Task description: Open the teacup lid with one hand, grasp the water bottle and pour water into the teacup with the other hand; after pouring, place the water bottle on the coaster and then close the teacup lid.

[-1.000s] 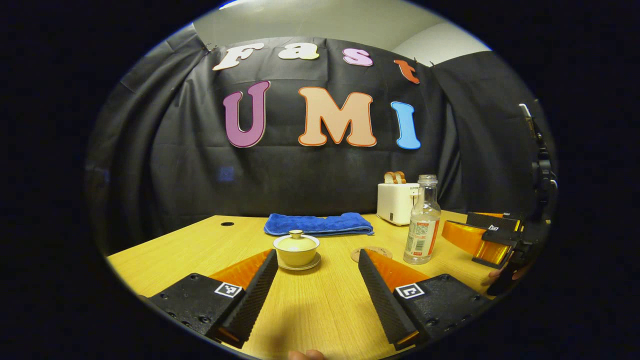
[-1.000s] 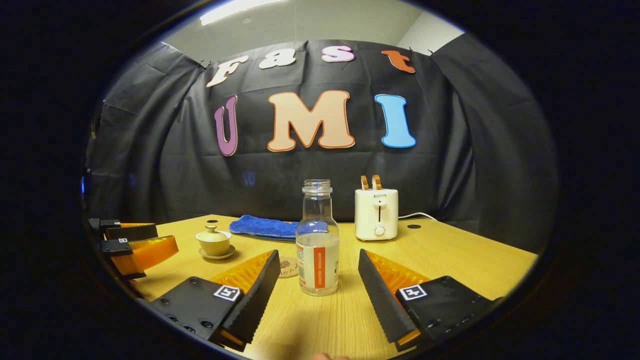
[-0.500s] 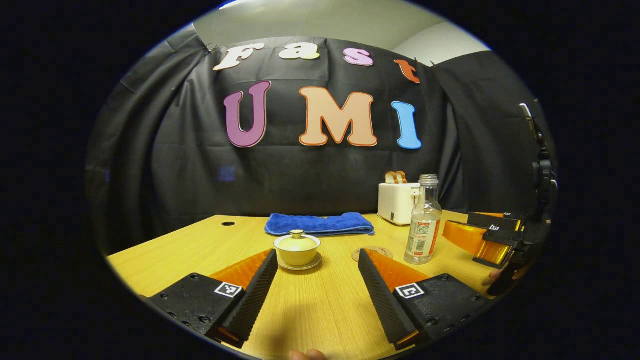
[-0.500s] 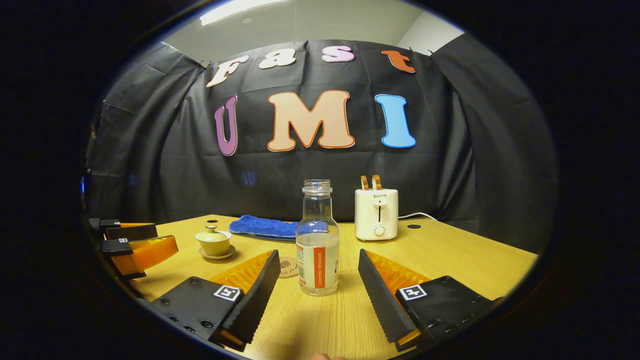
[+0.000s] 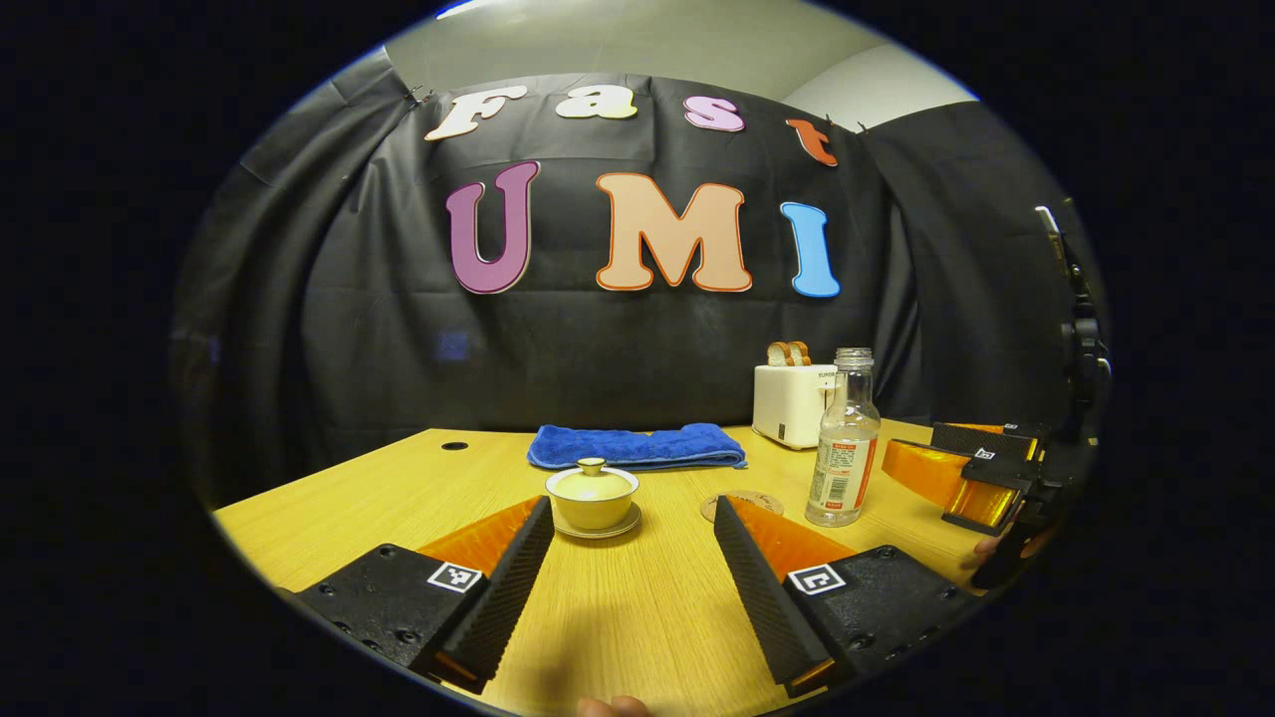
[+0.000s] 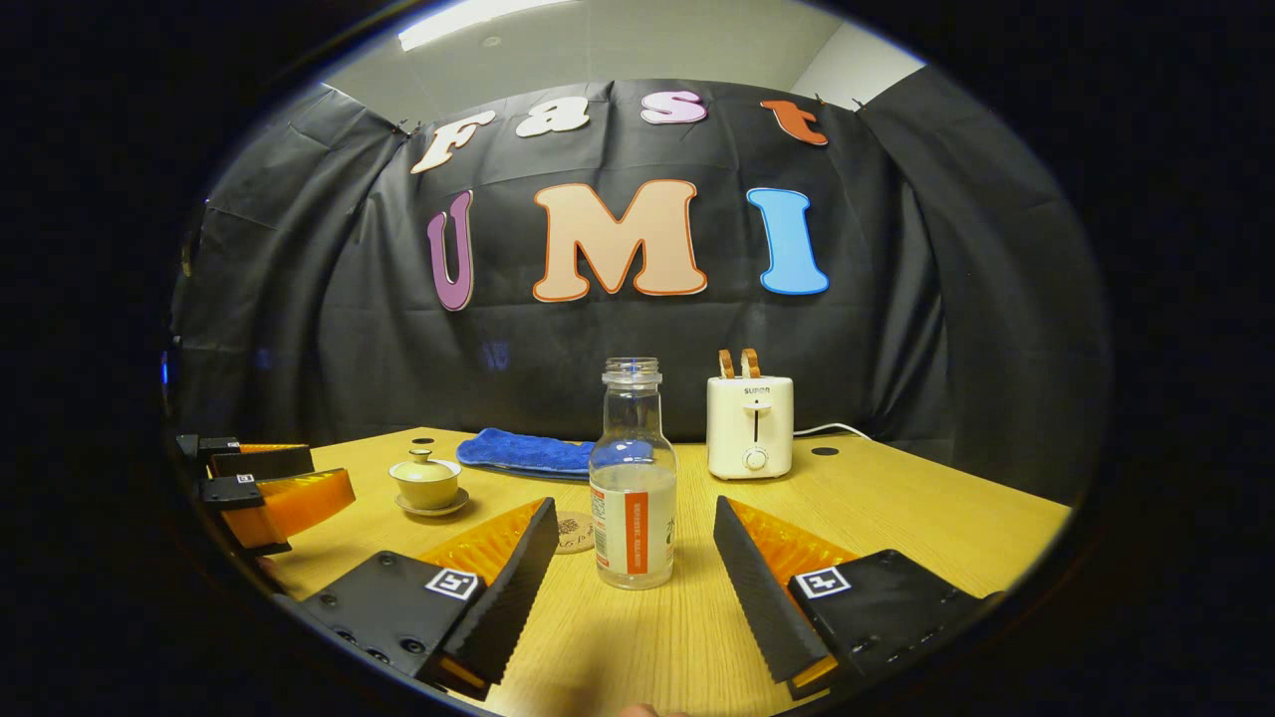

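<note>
A cream teacup (image 5: 592, 500) with its knobbed lid (image 5: 591, 483) on stands on a saucer on the wooden table (image 5: 618, 617), just ahead of my open left gripper (image 5: 634, 518). The same teacup (image 6: 426, 483) shows at the left in the right gripper view. A clear, uncapped water bottle (image 6: 633, 478) with an orange-and-white label stands upright just beyond my open right gripper (image 6: 635, 523); the bottle (image 5: 843, 441) appears right of centre in the left gripper view. A round coaster (image 5: 741, 504) lies between cup and bottle, with the coaster (image 6: 575, 531) partly hidden behind a finger.
A folded blue towel (image 5: 636, 445) lies at the back of the table. A white toaster (image 6: 750, 412) with two slices of bread stands behind the bottle, its cord trailing right. Two cable holes pierce the table (image 6: 926, 508) near the back. The right gripper (image 5: 981, 470) appears at the far right.
</note>
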A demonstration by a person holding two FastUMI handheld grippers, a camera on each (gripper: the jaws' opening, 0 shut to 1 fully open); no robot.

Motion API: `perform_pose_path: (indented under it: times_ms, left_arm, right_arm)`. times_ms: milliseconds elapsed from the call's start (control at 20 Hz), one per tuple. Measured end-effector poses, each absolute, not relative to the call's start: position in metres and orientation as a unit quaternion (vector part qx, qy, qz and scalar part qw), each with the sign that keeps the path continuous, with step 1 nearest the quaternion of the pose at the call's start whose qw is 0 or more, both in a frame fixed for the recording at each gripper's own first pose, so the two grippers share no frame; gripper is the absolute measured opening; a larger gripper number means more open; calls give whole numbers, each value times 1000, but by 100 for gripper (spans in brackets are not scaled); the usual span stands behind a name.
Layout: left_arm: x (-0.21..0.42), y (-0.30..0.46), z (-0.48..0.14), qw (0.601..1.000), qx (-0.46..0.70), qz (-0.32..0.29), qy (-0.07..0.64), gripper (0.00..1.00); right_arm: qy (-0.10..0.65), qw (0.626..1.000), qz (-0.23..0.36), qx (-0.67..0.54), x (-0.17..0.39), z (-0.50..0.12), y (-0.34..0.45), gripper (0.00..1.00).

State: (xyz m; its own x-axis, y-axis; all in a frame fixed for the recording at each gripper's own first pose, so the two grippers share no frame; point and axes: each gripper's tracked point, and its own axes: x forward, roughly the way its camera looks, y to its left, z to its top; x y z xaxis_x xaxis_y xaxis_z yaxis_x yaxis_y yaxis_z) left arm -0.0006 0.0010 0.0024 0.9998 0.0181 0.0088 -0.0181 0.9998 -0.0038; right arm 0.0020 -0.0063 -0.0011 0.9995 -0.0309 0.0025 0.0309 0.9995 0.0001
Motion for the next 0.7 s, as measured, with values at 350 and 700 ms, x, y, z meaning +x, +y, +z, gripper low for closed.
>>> perform_pose_path:
  times_ms: [350,700]
  left_arm:
    - [3,5,3,1000,-1,20,-5,95]
    - [75,35,1,998,3,57,-4,95]
  right_arm:
    - [-1,1000,-16,0,3,-1,-6,98]
    - [-1,1000,-15,0,2,-1,-6,99]
